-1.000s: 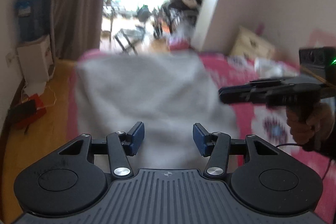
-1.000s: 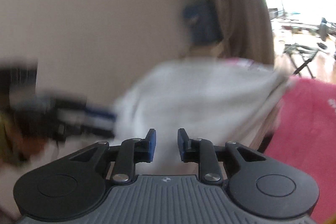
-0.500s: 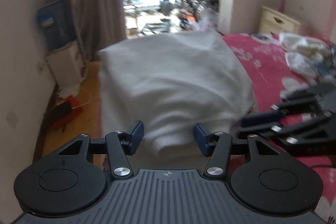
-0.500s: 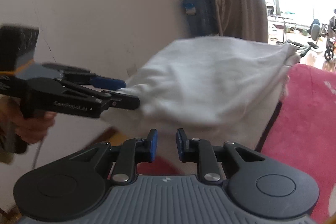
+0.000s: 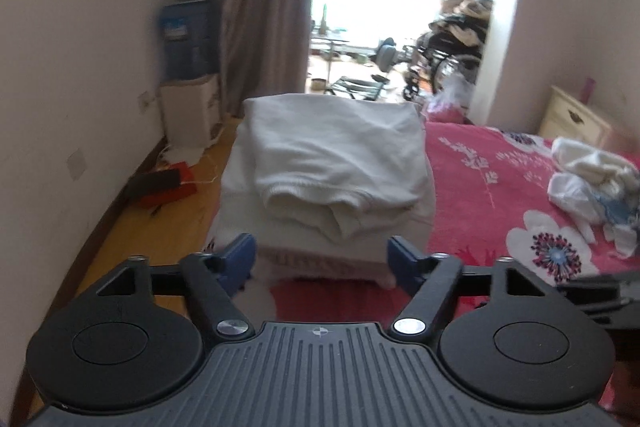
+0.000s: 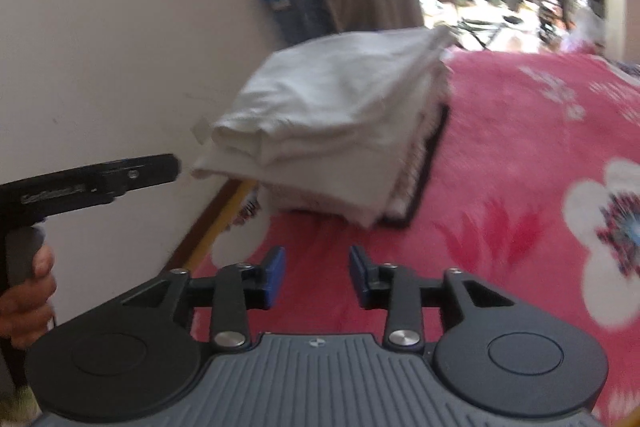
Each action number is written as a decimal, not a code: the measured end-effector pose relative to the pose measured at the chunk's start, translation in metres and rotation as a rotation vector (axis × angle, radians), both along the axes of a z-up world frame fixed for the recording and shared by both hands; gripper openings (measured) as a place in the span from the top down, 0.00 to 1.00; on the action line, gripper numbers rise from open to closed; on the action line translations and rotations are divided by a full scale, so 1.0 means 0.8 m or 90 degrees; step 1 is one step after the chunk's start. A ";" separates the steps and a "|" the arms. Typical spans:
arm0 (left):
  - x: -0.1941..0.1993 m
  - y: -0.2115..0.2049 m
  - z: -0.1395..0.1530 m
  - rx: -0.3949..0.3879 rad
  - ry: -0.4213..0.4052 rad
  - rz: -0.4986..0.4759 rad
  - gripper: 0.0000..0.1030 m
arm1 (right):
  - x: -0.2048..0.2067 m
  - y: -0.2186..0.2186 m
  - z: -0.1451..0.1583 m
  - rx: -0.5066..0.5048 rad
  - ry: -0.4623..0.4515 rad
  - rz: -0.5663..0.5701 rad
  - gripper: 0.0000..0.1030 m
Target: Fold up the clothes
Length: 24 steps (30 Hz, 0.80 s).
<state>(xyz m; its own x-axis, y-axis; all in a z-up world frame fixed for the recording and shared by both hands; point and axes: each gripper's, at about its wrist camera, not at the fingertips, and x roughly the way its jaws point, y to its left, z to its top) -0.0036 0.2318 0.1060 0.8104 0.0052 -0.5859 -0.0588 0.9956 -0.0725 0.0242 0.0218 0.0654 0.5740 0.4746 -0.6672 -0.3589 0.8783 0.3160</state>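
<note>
Clothes: folded white fabric stack (image 5: 336, 171), frame centre, on red floral bed (image 5: 480, 187).
Left gripper (image 5: 320, 259): fingers opening, empty.
Right gripper (image 6: 316, 277): fingers opening, empty.
Left view only: crumpled white clothes (image 5: 592, 187), right edge.
Right view only: hand (image 6: 24, 303), lower left.

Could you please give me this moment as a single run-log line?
phase: release after stacking | folded white garment: on pile at bed edge | left gripper: opening, empty | right gripper: opening, empty | unfolded clothes: waiting

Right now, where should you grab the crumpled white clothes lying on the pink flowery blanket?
Probably pinch a raised fold on top of the crumpled white clothes, coming down from above. The heap lies loose and bunched on the pink flowery blanket, with no flat edge showing.
</note>
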 end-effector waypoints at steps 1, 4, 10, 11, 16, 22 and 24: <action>-0.006 -0.004 -0.002 -0.003 0.004 0.011 0.14 | -0.009 -0.002 0.001 -0.011 -0.002 -0.010 0.59; -0.025 -0.015 -0.008 -0.007 0.025 0.040 0.06 | -0.033 -0.010 0.006 -0.032 -0.008 -0.035 0.56; -0.051 -0.032 -0.013 0.009 0.039 0.101 0.00 | -0.066 -0.013 0.022 -0.063 -0.046 -0.064 0.34; -0.054 -0.033 -0.013 0.010 0.035 0.112 0.00 | -0.069 -0.012 0.024 -0.066 -0.048 -0.065 0.30; -0.065 -0.050 -0.007 0.051 0.019 0.139 0.00 | -0.080 -0.001 0.031 -0.090 -0.067 -0.056 0.05; -0.062 -0.056 -0.005 0.082 0.023 0.166 0.00 | -0.081 0.006 0.039 -0.107 -0.095 -0.072 0.00; -0.060 -0.056 -0.006 0.102 0.025 0.182 0.00 | -0.079 0.006 0.037 -0.113 -0.096 -0.084 0.00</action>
